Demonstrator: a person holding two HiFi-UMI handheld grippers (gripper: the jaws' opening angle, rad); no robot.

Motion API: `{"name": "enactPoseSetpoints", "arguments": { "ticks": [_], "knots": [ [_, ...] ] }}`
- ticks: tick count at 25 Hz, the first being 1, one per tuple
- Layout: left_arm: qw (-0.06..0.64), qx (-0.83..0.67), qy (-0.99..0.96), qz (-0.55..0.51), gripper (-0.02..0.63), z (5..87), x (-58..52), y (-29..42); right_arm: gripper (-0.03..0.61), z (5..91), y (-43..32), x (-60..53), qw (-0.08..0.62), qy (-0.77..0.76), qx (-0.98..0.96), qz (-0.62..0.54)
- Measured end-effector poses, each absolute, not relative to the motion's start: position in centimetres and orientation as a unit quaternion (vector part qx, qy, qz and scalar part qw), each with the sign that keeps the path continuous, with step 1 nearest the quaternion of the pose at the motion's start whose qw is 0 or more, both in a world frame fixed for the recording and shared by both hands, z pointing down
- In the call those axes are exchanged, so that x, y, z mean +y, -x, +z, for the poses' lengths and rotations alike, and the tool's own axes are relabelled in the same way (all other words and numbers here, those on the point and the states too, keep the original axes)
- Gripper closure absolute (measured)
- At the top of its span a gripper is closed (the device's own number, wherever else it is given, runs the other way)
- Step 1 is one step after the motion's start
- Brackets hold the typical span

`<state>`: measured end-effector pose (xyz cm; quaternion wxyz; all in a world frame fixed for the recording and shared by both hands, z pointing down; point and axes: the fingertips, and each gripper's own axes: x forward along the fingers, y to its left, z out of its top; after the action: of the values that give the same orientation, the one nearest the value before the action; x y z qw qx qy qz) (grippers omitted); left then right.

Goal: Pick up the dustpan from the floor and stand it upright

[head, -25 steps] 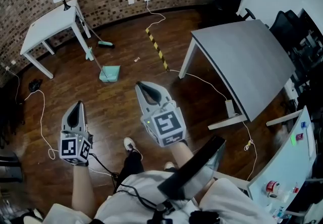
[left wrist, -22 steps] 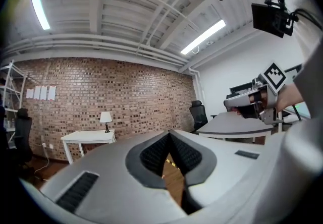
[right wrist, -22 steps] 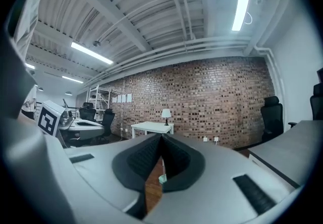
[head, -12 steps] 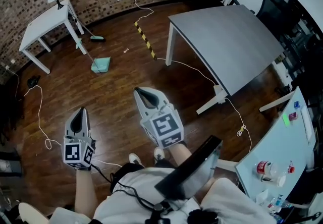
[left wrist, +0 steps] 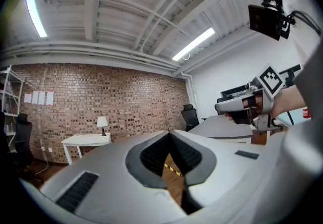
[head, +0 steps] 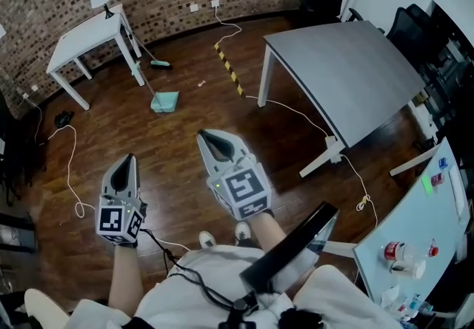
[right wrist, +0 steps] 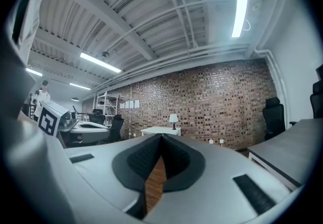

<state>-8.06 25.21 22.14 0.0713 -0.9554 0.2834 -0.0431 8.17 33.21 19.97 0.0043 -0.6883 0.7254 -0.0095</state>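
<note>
Teal dustpan: lies flat on the wooden floor, its long handle reaching toward a leg of the white table; well apart from both grippers.
Broom: teal head on the floor just beyond the dustpan, beside the white table.
Left gripper: held level, jaws pressed together, nothing between them.
Right gripper: held level, jaws pressed together, nothing between them.
Grey table: stands at the head view's right, with a white cable trailing beneath it.
</note>
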Motion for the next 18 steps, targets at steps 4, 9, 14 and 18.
{"name": "enactPoseSetpoints", "arguments": {
  "ticks": [4, 9, 14, 18],
  "knots": [
    [0.072, 0.288, 0.954, -0.034, 0.611, 21.4, 24.7, 8.2, 0.598, 19.6, -7.2, 32.4, -0.002, 0.678, 0.735, -0.007],
    [0.076, 0.285, 0.955, -0.036, 0.611, 21.6, 24.7, 8.1, 0.599, 19.6, -7.0, 31.7, -0.018, 0.681, 0.732, -0.005],
    [0.086, 0.282, 0.955, -0.031, 0.611, 20.7, 23.7, 7.8, 0.599, 18.5, -7.3, 30.4, -0.007, 0.682, 0.732, 0.001],
    [0.091, 0.281, 0.955, -0.03, 0.611, 20.5, 23.5, 7.6, 0.6, 18.1, -7.4, 29.9, -0.006, 0.68, 0.733, 0.007]
  ]
}}
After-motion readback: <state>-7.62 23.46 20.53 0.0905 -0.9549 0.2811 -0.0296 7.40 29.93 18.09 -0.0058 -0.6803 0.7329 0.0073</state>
